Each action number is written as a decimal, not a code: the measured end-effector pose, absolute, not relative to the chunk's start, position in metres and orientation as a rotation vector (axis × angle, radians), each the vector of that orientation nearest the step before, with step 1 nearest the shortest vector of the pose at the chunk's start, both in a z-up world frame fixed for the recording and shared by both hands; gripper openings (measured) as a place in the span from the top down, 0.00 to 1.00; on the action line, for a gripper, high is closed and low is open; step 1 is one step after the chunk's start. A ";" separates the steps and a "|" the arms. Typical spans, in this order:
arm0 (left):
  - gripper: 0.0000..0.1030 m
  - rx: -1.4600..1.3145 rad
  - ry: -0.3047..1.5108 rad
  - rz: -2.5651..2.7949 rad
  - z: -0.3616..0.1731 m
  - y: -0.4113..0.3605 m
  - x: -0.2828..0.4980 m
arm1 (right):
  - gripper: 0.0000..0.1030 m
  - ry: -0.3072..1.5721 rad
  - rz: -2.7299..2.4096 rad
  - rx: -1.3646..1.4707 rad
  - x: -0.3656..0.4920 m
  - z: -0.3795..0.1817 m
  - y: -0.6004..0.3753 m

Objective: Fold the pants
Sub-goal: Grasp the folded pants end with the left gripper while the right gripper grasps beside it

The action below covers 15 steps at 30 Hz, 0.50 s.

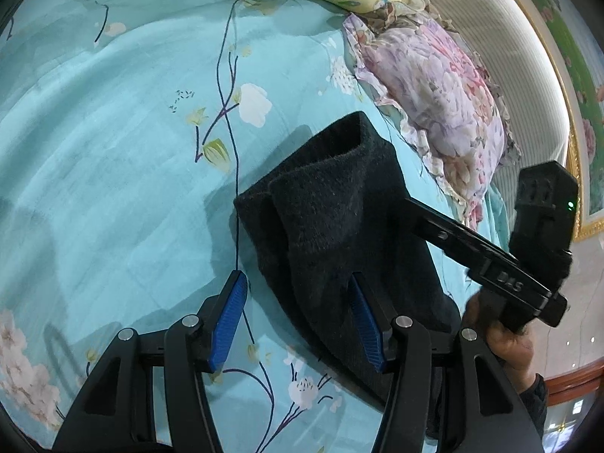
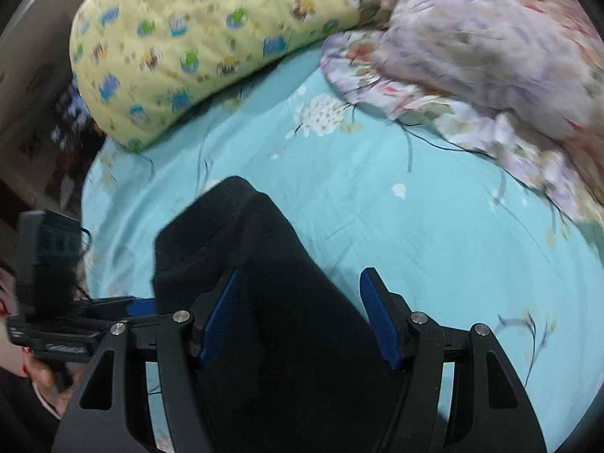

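You had the black pants (image 1: 339, 234) lying folded into a thick bundle on the bed (image 1: 113, 188), on its turquoise sheet printed with white blossoms and thin dark stems. The bundle sat near the side of the bed where the pillows were heaped, but apart from them, with bare sheet between.

Your left gripper (image 1: 298, 321) hung over the near end of the pants with its jaws released. One blue pad (image 1: 364, 324) was over the dark cloth and the other over the sheet just beside the bundle's edge. Nothing was clamped between them.

Your right gripper (image 2: 298, 317) also stood with its jaws apart. The pants ran up between its blue pads (image 2: 379, 324), yet the pads did not press on the cloth. The right wrist view was blurred.

From the left wrist view, your right hand (image 1: 506, 343) showed at the frame's right edge, wrapped around the handle of its gripper.

A yellow pillow (image 2: 196, 49) with small cartoon prints lay along the far edge of the bed. A pink and lilac flowered pillow (image 1: 434, 90) lay beside it, next to a padded headboard (image 1: 502, 60).
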<state>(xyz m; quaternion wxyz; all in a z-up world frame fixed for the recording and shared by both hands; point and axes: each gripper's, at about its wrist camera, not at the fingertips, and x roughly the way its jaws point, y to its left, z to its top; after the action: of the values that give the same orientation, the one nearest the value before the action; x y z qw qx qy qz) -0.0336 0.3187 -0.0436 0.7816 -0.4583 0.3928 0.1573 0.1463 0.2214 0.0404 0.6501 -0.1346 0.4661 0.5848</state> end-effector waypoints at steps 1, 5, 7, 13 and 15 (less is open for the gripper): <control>0.45 -0.995 0.844 0.344 -0.044 0.319 -0.034 | 0.36 1.058 1.336 -0.325 0.146 0.038 0.228; 0.50 -0.983 0.838 0.366 -0.045 0.321 -0.029 | 0.36 1.064 1.346 -0.347 0.147 0.032 0.240; 0.54 -0.975 0.835 0.372 -0.045 0.321 -0.028 | 0.36 1.069 1.360 -0.336 0.148 0.032 0.243; 0.72 -0.970 0.830 0.368 -0.046 0.322 -0.025 | 0.69 1.103 1.410 -0.302 0.149 0.032 0.250; 0.76 -0.972 0.825 0.357 -0.044 0.322 -0.026 | 0.74 1.103 1.412 -0.302 0.146 0.034 0.247</control>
<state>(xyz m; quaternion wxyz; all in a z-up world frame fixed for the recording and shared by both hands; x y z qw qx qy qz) -0.0257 0.3216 -0.0439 0.7887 -0.4515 0.3828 0.1660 0.1459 0.2471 0.0342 0.6148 -0.1310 0.4787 0.6130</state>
